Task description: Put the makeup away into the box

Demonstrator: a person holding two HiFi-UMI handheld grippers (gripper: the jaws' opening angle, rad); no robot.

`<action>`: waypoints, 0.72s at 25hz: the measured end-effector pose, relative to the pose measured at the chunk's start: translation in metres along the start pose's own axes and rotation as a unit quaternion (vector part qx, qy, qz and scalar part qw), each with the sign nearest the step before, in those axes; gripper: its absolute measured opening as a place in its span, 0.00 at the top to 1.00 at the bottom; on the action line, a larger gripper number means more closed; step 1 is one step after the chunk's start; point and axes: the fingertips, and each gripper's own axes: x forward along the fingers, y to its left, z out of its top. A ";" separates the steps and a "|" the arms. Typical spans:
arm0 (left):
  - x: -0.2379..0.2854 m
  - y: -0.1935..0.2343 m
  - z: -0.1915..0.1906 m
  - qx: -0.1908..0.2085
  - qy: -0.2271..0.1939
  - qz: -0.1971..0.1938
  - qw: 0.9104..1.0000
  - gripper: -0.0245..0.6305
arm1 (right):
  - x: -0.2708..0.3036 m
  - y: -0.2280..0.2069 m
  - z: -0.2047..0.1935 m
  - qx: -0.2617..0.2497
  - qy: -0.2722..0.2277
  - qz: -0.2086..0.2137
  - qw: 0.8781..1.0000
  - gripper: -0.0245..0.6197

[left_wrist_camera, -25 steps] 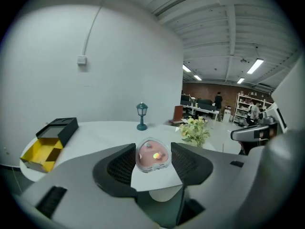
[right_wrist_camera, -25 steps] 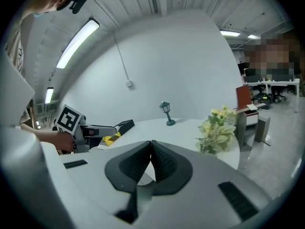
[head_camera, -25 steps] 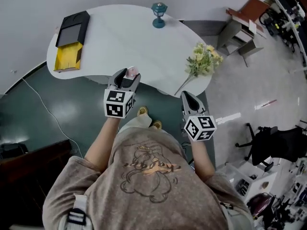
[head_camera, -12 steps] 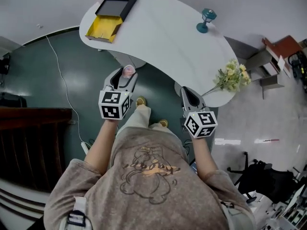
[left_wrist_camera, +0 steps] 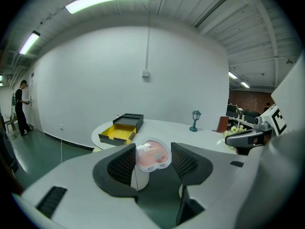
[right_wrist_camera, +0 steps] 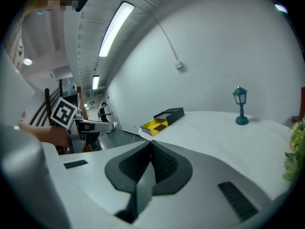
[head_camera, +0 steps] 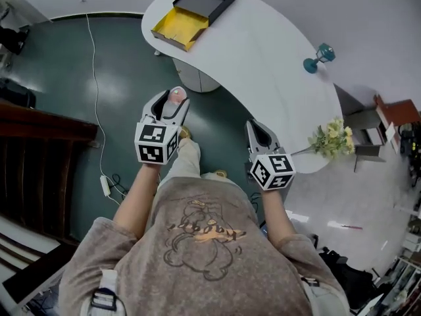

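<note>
White curved table [head_camera: 263, 58], open black box with yellow lining [head_camera: 179, 26] at its far end, left gripper [head_camera: 170, 105] over the green floor [head_camera: 118, 78], clamping a pink makeup compact [head_camera: 177, 96] well apart from the box, right gripper [head_camera: 255, 127] jaws pressed together, empty.

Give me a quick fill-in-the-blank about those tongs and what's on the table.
1. The left tongs grip a ___ makeup compact.
2. The right tongs are ___ and hold nothing.
3. The open box on the table is ___ inside.
Missing words: pink; shut; yellow.
</note>
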 end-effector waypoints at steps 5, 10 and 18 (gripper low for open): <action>0.009 0.041 0.003 -0.018 -0.006 0.008 1.000 0.58 | 0.039 0.022 0.015 -0.015 0.006 0.013 1.000 0.96; 0.028 0.069 0.013 -0.031 -0.011 0.007 0.999 0.58 | 0.069 0.027 0.029 -0.024 0.010 0.010 1.000 0.96; 0.071 0.115 0.034 -0.042 -0.013 0.001 0.999 0.58 | 0.125 0.025 0.056 -0.029 0.014 0.007 0.999 0.96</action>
